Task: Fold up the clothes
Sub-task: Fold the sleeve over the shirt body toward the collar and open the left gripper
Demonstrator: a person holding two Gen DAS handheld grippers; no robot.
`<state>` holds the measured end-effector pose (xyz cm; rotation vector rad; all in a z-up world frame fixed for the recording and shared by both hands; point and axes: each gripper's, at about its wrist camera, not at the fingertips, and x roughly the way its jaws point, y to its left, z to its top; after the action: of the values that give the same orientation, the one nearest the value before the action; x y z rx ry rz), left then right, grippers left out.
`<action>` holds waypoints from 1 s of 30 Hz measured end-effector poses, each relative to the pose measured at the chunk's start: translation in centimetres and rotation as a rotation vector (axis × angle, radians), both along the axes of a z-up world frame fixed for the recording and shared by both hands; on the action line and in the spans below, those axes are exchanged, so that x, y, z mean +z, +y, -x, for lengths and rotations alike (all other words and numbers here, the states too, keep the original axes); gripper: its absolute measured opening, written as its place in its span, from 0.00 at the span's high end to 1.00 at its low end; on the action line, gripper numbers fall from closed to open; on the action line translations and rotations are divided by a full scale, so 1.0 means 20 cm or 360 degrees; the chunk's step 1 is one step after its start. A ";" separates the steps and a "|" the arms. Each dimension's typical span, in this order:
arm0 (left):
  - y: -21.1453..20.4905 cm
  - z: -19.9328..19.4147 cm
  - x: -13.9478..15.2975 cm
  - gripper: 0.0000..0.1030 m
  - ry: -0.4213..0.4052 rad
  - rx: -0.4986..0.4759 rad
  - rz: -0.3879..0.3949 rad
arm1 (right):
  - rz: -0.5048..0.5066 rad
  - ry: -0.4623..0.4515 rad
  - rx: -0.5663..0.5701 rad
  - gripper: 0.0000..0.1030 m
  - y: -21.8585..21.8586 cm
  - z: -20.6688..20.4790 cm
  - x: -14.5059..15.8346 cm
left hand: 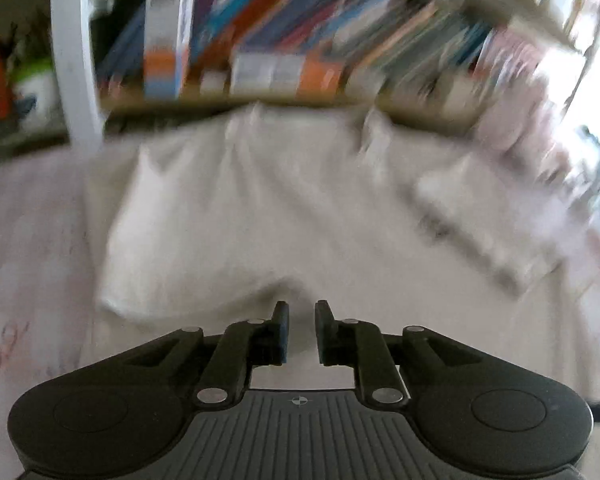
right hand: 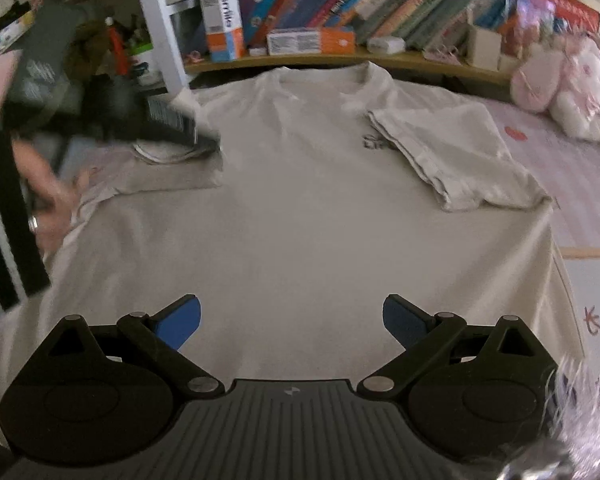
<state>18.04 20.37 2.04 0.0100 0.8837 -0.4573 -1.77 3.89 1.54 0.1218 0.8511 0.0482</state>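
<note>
A cream T-shirt (right hand: pixel 300 208) lies flat on the bed, collar toward the bookshelf. Its right sleeve (right hand: pixel 452 152) is folded in over the chest, and its left sleeve (right hand: pixel 168 176) is also turned in. My right gripper (right hand: pixel 292 320) hovers open over the shirt's lower part, blue pads wide apart and empty. In the blurred left wrist view, my left gripper (left hand: pixel 302 328) is over the T-shirt (left hand: pixel 240 220) with a narrow gap between its fingers and nothing in it. From the right wrist view the left gripper (right hand: pixel 172 124) shows as a dark blur held by a hand (right hand: pixel 44 192) at the left sleeve.
A wooden shelf (right hand: pixel 340 58) of leaning books (right hand: pixel 340 4) and small boxes runs along the far edge. A white post (right hand: pixel 160 28) stands at the back left. A pink plush toy (right hand: pixel 568 88) sits at the right on the pink bedsheet (right hand: pixel 580 184).
</note>
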 end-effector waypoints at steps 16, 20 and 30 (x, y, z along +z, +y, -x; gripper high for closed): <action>0.26 -0.11 0.01 0.63 -0.0143 0.0552 -0.0117 | -0.0104 0.0076 -0.0065 0.04 -0.17 0.03 -0.08; 0.27 -0.10 0.01 0.98 -0.0144 0.0526 -0.0105 | -0.0123 0.0077 -0.0076 0.04 -0.19 0.03 -0.08; -0.27 -0.34 0.15 0.80 -0.0244 0.0109 0.0124 | -0.0117 0.0087 -0.0106 0.04 -0.26 0.06 -0.08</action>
<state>24.76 15.07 5.06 -0.0560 0.7132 -0.4209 -3.06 -1.23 -0.11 0.2212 0.8995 0.0136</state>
